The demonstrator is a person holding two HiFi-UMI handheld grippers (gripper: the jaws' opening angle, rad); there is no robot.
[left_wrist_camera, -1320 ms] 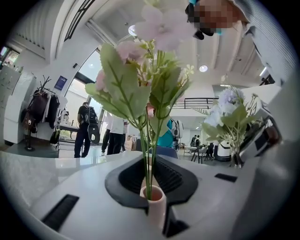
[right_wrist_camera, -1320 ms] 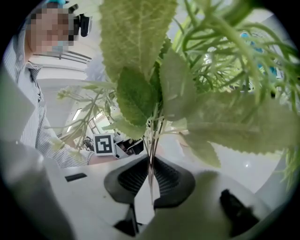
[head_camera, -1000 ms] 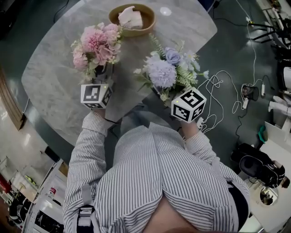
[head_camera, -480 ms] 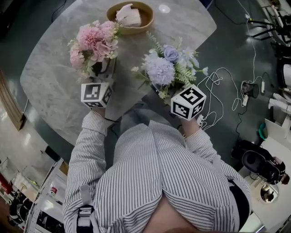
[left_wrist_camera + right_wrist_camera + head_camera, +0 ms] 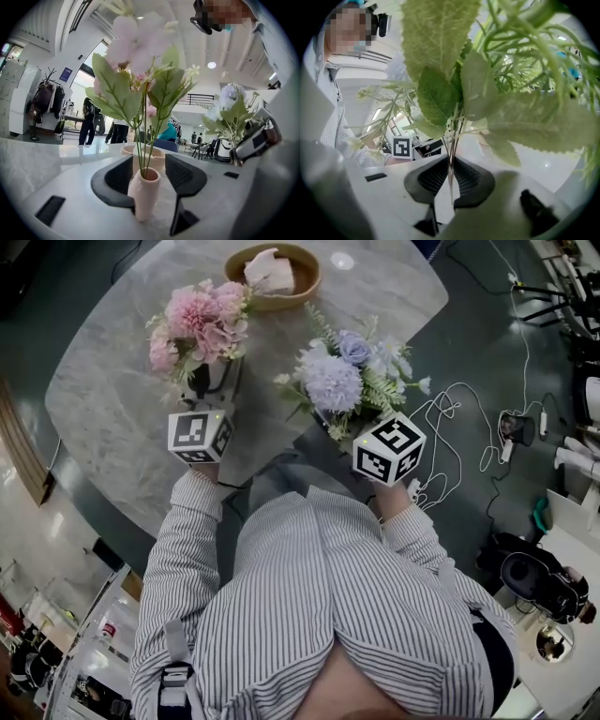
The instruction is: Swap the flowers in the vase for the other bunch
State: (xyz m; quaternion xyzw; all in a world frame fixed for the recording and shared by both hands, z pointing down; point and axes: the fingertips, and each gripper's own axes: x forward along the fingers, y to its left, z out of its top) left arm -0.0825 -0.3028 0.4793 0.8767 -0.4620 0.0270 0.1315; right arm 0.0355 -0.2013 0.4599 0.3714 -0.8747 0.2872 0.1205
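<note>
With the left gripper (image 5: 149, 165) opening its jaws wide around the pink vase (image 5: 142, 199), pink bunch (image 5: 199, 320) not yet removed, and the right gripper (image 5: 451, 180) clamped on the lavender bunch (image 5: 342, 381), the next move is probably pulling out the pink stems.

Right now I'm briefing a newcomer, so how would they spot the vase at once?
On the grey marble table, look left of and nearer than the wooden bowl. A small pale pink vase stands upright there, holding the pink bunch; the lilac bunch beside it has none.

head view looks steeply down; both gripper views skim the same table (image 5: 122, 409) closely.
</note>
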